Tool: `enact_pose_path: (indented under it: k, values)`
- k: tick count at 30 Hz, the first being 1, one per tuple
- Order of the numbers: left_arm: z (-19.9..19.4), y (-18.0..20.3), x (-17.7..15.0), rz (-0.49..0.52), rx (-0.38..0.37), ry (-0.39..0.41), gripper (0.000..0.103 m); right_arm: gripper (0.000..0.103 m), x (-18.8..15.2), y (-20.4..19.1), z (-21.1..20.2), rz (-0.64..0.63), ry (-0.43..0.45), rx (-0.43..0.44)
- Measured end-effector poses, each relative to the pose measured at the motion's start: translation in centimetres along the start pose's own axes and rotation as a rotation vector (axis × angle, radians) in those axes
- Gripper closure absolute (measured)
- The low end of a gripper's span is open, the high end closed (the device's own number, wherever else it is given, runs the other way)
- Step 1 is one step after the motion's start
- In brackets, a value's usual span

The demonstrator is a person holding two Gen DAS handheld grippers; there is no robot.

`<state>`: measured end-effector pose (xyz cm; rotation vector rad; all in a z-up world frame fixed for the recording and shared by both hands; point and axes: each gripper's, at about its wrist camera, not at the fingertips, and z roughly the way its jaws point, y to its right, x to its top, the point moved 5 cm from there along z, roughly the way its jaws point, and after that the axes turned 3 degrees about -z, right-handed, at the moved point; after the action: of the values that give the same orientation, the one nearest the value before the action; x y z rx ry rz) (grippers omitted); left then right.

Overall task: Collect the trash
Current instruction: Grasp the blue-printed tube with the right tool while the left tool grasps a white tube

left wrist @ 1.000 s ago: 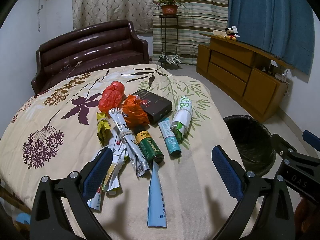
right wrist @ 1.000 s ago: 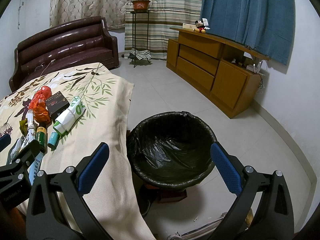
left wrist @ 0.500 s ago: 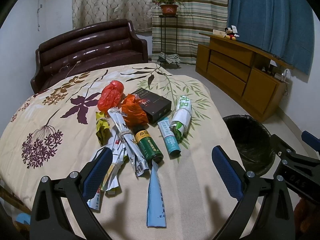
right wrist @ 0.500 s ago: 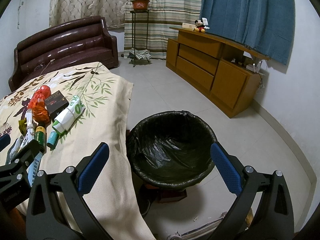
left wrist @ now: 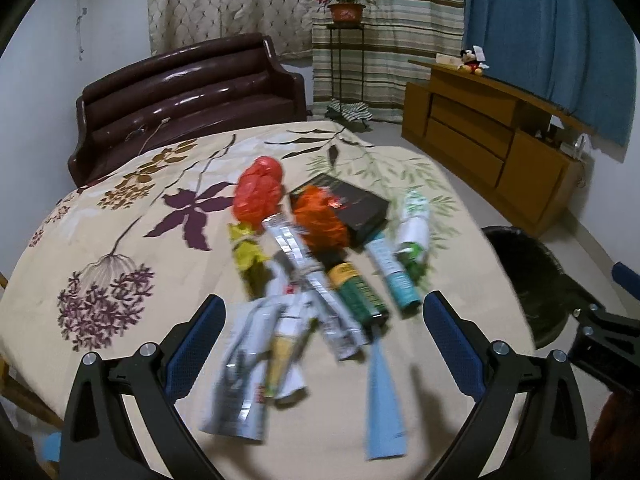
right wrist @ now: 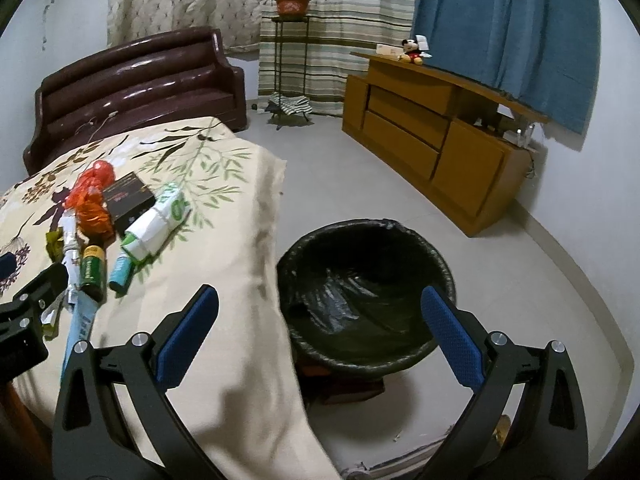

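Hovering spread above the trash pile (left wrist: 312, 280) on the table (left wrist: 132, 248), the left claw (left wrist: 320, 336) holds nothing; the right claw (right wrist: 320, 328), also spread, hangs near the bin (right wrist: 366, 296).

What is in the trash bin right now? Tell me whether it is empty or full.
Empty, as far as visible: the trash bin shows only bare black liner inside; all the trash lies on the table.

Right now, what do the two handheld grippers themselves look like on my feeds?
Both look alike: the left gripper and right gripper have black angular frames with triangular cut-outs, silver round screw heads at the joints, and blue textured pads on the fingers. No cables, sleeves or hands are visible.
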<state>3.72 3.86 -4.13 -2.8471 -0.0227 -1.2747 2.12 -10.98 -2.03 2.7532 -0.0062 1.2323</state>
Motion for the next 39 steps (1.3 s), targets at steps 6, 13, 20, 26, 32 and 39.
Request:
enact_pose_path:
  k: [6, 13, 20, 26, 32, 39]
  values:
    - [-0.3, -2.6, -0.4, -0.001, 0.013, -0.020, 0.007, 0.015, -0.1, -2.9, -0.1, -0.034, -0.016, 0.047]
    - [-1.0, -5.0, -0.5, 0.023, 0.004, -0.019, 0.011, 0.018, -0.2, -6.7, -0.9, -0.090, -0.023, 0.111]
    - [-0.7, -7.3, -1.4, 0.011, -0.004, -0.056, 0.025, 0.024, -0.5, -10.1, -1.5, -0.141, -0.037, 0.155]
    - [-0.4, -9.1, -1.9, 0.003, -0.024, -0.076, 0.025, 0.036, -1.1, -13.0, -2.1, -0.180, -0.055, 0.188]
    - [-0.3, -10.4, -2.4, -0.025, -0.039, -0.089, 0.028, 0.049, -1.9, -15.1, -2.1, -0.208, -0.085, 0.209]
    - [-0.9, -10.5, -2.5, -0.033, -0.063, -0.079, 0.028, 0.070, -3.1, -16.1, -1.3, -0.228, -0.125, 0.216]
